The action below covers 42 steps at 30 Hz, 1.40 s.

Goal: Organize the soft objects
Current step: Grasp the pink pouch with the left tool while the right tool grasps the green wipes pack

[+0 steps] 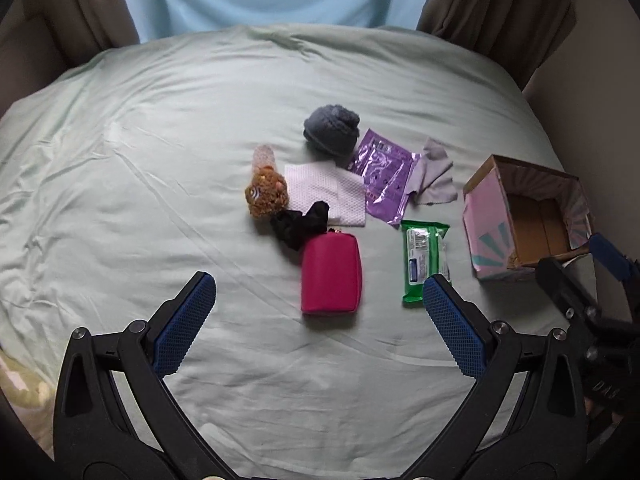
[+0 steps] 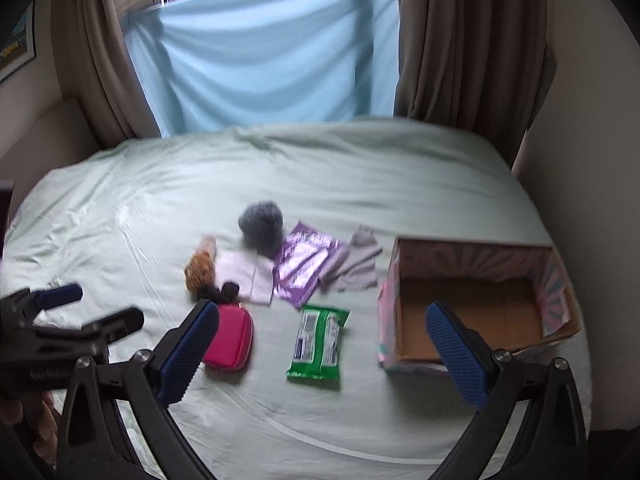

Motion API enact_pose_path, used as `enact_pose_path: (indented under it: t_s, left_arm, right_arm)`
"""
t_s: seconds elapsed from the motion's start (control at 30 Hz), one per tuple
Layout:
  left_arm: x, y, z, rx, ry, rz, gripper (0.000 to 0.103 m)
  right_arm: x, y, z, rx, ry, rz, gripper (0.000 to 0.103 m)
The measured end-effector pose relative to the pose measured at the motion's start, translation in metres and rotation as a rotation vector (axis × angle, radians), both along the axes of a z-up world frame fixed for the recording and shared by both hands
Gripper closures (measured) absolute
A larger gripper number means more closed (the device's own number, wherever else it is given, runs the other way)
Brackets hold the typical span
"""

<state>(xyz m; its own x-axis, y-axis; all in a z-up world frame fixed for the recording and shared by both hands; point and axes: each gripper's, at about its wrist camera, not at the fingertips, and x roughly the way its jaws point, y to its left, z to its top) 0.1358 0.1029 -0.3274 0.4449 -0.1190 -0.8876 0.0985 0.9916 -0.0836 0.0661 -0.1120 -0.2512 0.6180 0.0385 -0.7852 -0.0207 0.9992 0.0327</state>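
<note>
Soft objects lie on the pale green bed: a red pouch [image 1: 331, 274], a green wipes pack [image 1: 425, 265], a black cloth [image 1: 298, 222], a brown plush toy [image 1: 267, 194], a white cloth [image 1: 326, 192], a grey knit hat [image 1: 331, 135], a purple packet [image 1: 382, 176] and a grey cloth [image 1: 434, 178]. An open pink cardboard box [image 1: 486, 220] stands at the right, empty. My left gripper [image 1: 320, 308] is open and empty above the pouch's near side. My right gripper [image 2: 320, 338] is open and empty, near the wipes pack [image 2: 318, 344] and the box [image 2: 390, 320].
Brown curtains [image 2: 460, 40] and a blue sheet [image 2: 260, 60] hang behind the bed. A wall runs along the right of the box. The right gripper shows at the left wrist view's right edge [image 1: 592, 280]. The left gripper shows at the right wrist view's left edge [image 2: 80, 312].
</note>
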Motion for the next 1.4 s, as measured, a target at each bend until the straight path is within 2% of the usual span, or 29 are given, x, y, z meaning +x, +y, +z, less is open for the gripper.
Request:
enact_pose_path:
  t_s: [0.13,0.27,0.33,0.5,0.63,0.77,1.0,1.07,1.27,1.4]
  left_arm:
    - [0.019,0.001,-0.056,-0.004,0.067,-0.028,0.001]
    - [0.035,-0.002,-0.108,-0.013,0.122,-0.042,0.003]
    - [0.041,-0.006,-0.126,-0.018,0.137,-0.045,0.003]
    - [0.051,-0.018,-0.159,-0.024,0.158,-0.06,0.003]
    - [0.056,-0.025,-0.173,-0.017,0.145,-0.06,0.004]
    - [0.063,-0.031,-0.184,-0.024,0.156,-0.052,0.013]
    - [0.064,-0.042,-0.183,0.022,0.128,-0.106,0.04]
    - [0.063,-0.045,-0.18,0.031,0.12,-0.116,0.043]
    - [0.065,-0.049,-0.172,0.014,0.107,-0.104,0.055]
    - [0.061,-0.045,-0.161,-0.001,0.116,-0.08,0.058]
  right_arm:
    - [0.007,0.018,-0.067,-0.027,0.063,0.008,0.001]
    - [0.019,0.026,-0.127,-0.035,0.12,0.002,0.01]
    - [0.025,0.025,-0.151,-0.045,0.136,-0.013,0.011]
    - [0.044,0.012,-0.187,-0.041,0.135,-0.036,0.013]
    - [0.063,0.008,-0.202,-0.043,0.149,-0.011,0.027]
    - [0.074,0.013,-0.211,-0.071,0.157,0.046,0.037]
    - [0.076,0.02,-0.216,-0.098,0.161,0.112,0.052]
    - [0.077,0.021,-0.215,-0.097,0.163,0.12,0.058]
    - [0.077,0.021,-0.206,-0.089,0.163,0.127,0.067]
    - [0.074,0.021,-0.189,-0.078,0.147,0.118,0.067]
